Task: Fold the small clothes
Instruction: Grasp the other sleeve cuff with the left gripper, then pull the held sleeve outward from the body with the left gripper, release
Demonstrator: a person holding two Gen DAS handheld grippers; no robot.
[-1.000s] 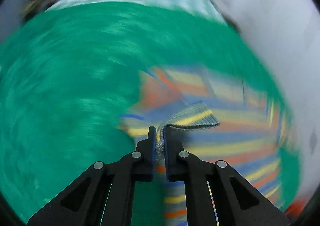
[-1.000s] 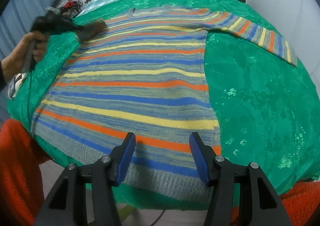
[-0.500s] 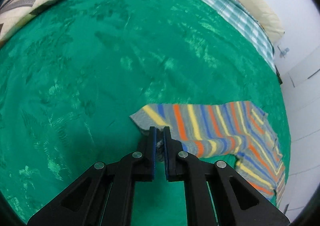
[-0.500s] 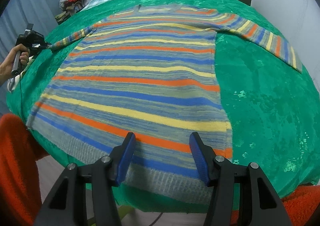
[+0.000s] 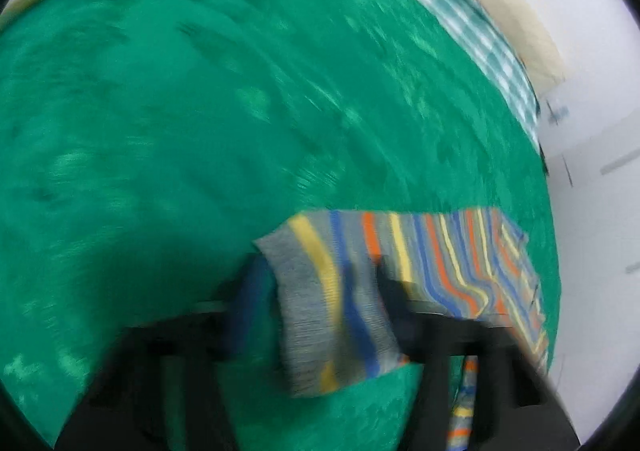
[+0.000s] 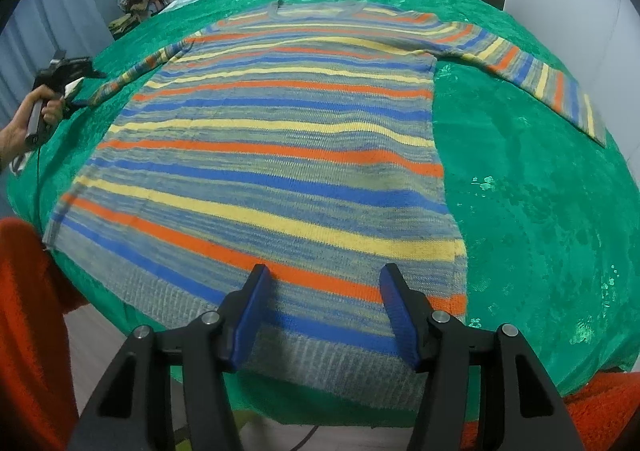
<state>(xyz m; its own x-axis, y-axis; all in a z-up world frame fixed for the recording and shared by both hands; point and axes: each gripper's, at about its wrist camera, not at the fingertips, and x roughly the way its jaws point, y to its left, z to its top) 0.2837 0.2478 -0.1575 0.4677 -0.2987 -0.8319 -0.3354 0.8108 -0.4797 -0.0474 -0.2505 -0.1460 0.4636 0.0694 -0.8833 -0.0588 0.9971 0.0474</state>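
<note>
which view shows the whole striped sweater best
The right wrist view: the striped sweater lies spread flat, body and both sleeves visible. The left wrist view is blurred and shows only one sleeve near the left gripper.

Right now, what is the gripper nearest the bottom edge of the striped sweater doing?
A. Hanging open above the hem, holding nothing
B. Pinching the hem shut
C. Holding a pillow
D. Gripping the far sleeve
A: the right gripper shows its blue-padded fingers spread wide apart, with the ribbed hem of the striped sweater lying flat on the green bedspread beneath, not between them.
</note>
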